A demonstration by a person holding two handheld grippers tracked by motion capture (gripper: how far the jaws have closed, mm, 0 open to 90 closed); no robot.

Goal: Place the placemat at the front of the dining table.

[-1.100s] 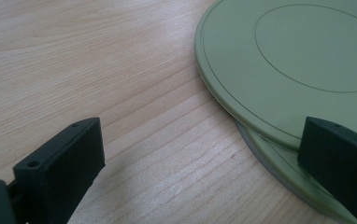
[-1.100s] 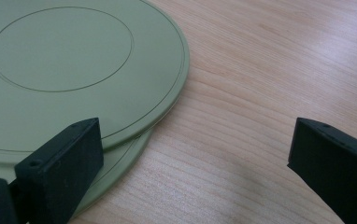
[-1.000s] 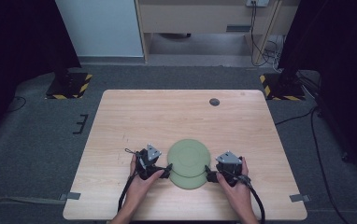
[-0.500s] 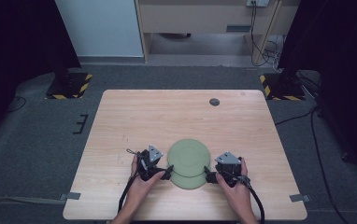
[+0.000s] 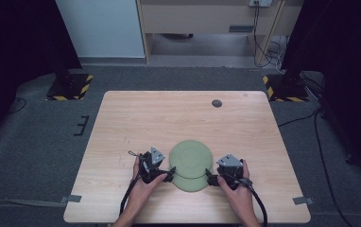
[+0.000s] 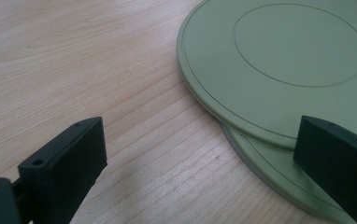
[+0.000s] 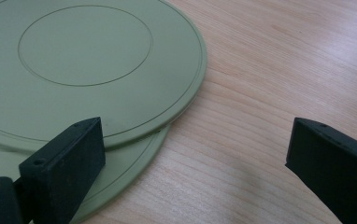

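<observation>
Both grippers sit low at the near edge of the table point(image 5: 136, 118), one on either side of two stacked green plates, and both stand wide open with nothing clamped. The left gripper point(image 5: 165, 176) has its jaws spread far apart; in its own view one black jaw hangs over bare wood and the other sits over the rim of the bottom plate point(image 6: 279, 175), though I cannot tell whether it touches. The right gripper point(image 5: 211, 179) is just as wide: one jaw lies over the plates' edge, the other over the tabletop beside them. The top plate point(image 5: 191, 157) is a flat round disc, matte sage green, smooth, with a thin ring scored near its rim and a smaller ring around its middle. It lies shifted away from the person, so the bottom plate shows as a crescent on the near side. The edges are thin and softly rounded. The jaws are blocky, dull black, square-ended, each with a small hole in its end face. The table is pale wood with fine straight grain, and a small dark round hole point(image 5: 217, 103) sits near its far edge
</observation>
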